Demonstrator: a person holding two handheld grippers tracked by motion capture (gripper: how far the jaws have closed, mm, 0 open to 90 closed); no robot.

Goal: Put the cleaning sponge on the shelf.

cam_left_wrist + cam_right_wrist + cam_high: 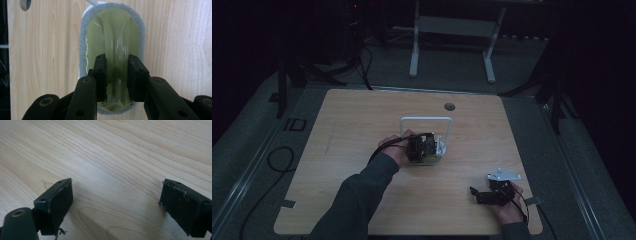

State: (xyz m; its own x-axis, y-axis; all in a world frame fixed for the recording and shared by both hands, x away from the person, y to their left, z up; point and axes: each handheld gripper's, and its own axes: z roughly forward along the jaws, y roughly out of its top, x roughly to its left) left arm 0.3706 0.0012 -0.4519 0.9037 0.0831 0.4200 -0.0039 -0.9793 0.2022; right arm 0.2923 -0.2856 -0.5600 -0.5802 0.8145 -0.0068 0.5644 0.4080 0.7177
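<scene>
Left arm: a dark sleeve (354,197) is seen coming in from the table's near edge, angled toward the middle of the table (362,115); the left hand (393,149) is wrapped around the left gripper (424,148) from its left side.
Left gripper pose: it is pointed down onto the brush (112,32), near the middle of the table and slightly toward its right edge.
Left gripper state: it is clenched on the brush; in the left gripper view the two black pads (100,75) are pressed against either side of the glossy green ridge that forms the brush's grip.
Brush: it is laid flat on the table; a grey bristly rim is seen around its green top.
White frame: a white wire loop (426,120) is seen in the high view, standing just behind the brush on the side toward the far edge; whether it is joined to the brush cannot be told.
Right hand: the right hand (508,209) is held near the table's near right corner, well apart from the brush, with the right gripper (474,192) pointing left across the table.
Right gripper state: it is released; in the right gripper view the jaws are spread wide over bare wood, with nothing between them.
High view alone: both arms, the frame, a round hole (449,106) near the far edge and a cable (384,147) trailing from the left gripper are given.
Left gripper view alone: the grip on the ridge and the brush's colour are given.
Right gripper view alone: worn pad faces (60,200) and wood grain are given.
</scene>
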